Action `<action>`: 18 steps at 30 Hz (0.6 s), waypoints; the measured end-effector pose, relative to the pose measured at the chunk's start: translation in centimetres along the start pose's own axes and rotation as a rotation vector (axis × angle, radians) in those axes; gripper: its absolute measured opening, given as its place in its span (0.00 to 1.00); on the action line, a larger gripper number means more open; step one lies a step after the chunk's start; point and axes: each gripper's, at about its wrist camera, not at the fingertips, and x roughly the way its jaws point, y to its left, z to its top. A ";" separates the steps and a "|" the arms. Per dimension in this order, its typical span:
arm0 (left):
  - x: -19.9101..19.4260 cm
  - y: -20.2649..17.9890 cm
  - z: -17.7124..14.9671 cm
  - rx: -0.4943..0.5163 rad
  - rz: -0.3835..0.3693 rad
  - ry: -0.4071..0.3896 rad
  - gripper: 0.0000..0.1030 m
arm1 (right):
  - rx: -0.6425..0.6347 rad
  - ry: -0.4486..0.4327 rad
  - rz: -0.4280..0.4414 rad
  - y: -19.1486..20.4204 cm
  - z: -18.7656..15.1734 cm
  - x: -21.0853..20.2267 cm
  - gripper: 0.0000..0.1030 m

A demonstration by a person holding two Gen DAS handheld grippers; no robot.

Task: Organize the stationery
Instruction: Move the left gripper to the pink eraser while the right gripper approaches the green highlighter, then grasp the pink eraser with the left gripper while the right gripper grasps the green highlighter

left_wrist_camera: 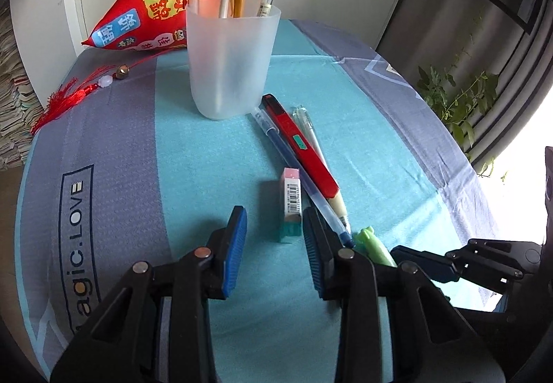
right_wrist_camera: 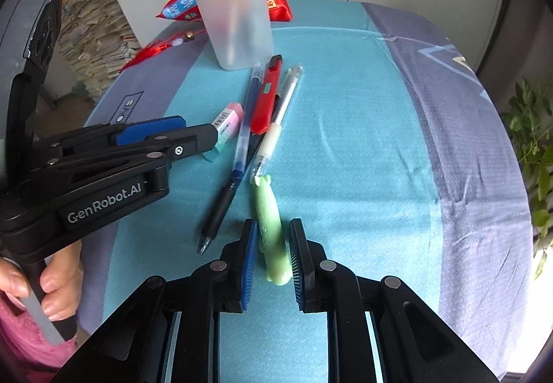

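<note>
Right gripper (right_wrist_camera: 273,257) fingers are clamping the green pen (right_wrist_camera: 271,231); left gripper (left_wrist_camera: 274,244), released, is straddling the eraser (left_wrist_camera: 291,206) — closing off-centre risks nudging the blue pen (left_wrist_camera: 297,168).

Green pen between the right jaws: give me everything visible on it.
The green pen is pale green with a matte, rubbery-looking body and a small moulded figure on its far end. It lies flat on the teal cloth, pointing away from the right gripper, whose blue pads flank its near half and look closed on it. Its far end meets the tip of the clear pen.
</note>
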 end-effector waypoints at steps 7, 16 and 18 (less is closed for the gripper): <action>1.3 -1.5 -0.6 0.069 0.022 0.013 0.28 | -0.052 -0.009 -0.026 0.7 -0.4 0.0 0.17; -0.1 -0.3 -0.4 0.008 -0.003 -0.025 0.09 | -0.087 -0.059 -0.045 0.7 -2.0 -1.0 0.14; -1.3 -0.2 -0.3 0.014 -0.008 -0.052 0.09 | -0.059 -0.091 -0.019 0.2 -1.9 -2.0 0.14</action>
